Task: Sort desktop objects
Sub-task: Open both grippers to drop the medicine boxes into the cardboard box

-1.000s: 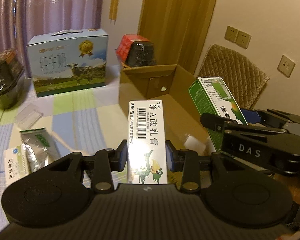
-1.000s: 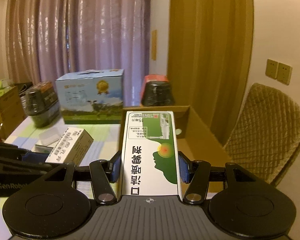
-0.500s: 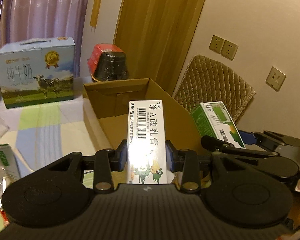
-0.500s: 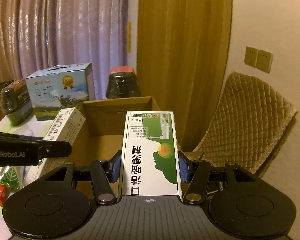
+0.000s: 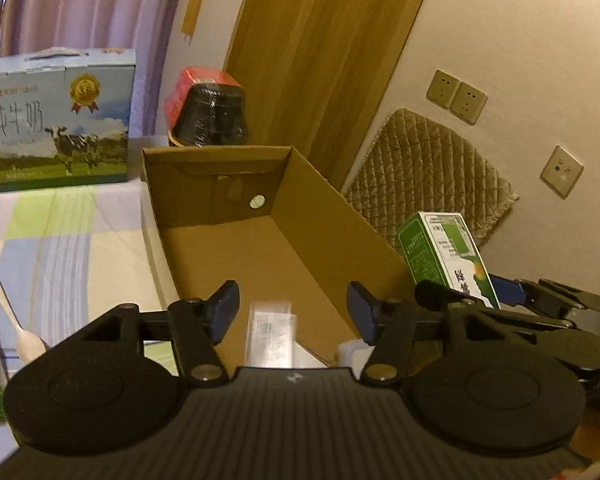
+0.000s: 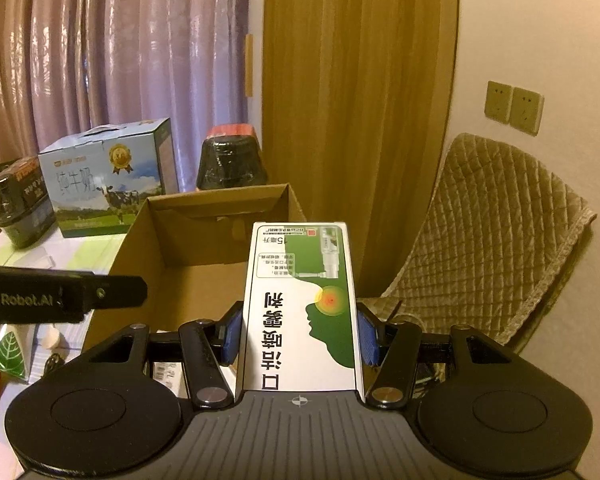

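An open brown cardboard box (image 5: 324, 216) lies on the checked tablecloth. My left gripper (image 5: 292, 308) is open above its near end. A white ointment carton (image 5: 271, 334) shows blurred below between the fingers, inside the box. My right gripper (image 6: 300, 332) is shut on a green and white spray carton (image 6: 300, 308), held upright just right of the cardboard box (image 6: 204, 240). The spray carton also shows in the left wrist view (image 5: 448, 256). The left gripper's finger (image 6: 80, 296) shows in the right wrist view.
A blue milk case (image 5: 56, 120) and a black wrapped pot with a red lid (image 5: 208, 112) stand behind the box. A quilted chair (image 6: 488, 232) stands to the right. Small packets (image 6: 8, 352) and a white spoon (image 5: 24, 340) lie on the table at left.
My left gripper has opened and let go of the white ointment carton, which has dropped into the box. The right gripper has kept its hold on the spray carton.
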The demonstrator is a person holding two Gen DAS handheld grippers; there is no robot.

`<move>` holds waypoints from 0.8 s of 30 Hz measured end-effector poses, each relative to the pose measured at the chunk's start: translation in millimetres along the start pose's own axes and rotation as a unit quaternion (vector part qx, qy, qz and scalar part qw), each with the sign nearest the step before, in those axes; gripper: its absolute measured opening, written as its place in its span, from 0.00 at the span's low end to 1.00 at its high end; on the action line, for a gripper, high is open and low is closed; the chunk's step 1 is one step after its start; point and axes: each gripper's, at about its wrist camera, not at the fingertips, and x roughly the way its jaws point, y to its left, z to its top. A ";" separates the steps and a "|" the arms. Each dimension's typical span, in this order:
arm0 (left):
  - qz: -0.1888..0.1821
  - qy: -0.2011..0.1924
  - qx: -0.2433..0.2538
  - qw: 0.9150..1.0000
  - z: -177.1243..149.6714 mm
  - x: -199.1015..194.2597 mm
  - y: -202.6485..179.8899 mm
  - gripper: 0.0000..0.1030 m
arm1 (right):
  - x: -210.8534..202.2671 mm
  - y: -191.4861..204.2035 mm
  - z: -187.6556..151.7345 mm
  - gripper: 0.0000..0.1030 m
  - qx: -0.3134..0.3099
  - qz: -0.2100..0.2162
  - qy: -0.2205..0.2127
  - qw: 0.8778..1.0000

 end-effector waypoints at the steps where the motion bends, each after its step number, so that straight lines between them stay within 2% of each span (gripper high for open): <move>1: 0.003 -0.003 0.000 1.000 0.2 -1.3 1.2 0.53 | 0.9 1.1 -0.8 0.51 -0.001 0.002 0.001 1.000; 9: 0.023 -0.014 0.002 1.000 3.1 -17.1 19.6 0.53 | 11.0 13.8 2.2 0.51 0.004 0.023 0.012 1.000; 14: 0.029 -0.013 0.001 0.999 2.6 -25.1 30.5 0.53 | 16.2 24.6 7.1 0.52 0.008 0.052 0.001 0.999; 20: 0.037 -0.012 0.004 0.999 2.7 -35.7 43.8 0.54 | 6.9 27.9 9.4 0.70 0.018 0.049 -0.021 0.998; 24: 0.046 -0.015 0.007 0.999 4.5 -47.3 55.8 0.58 | -2.6 27.7 8.8 0.75 0.026 0.049 -0.027 0.998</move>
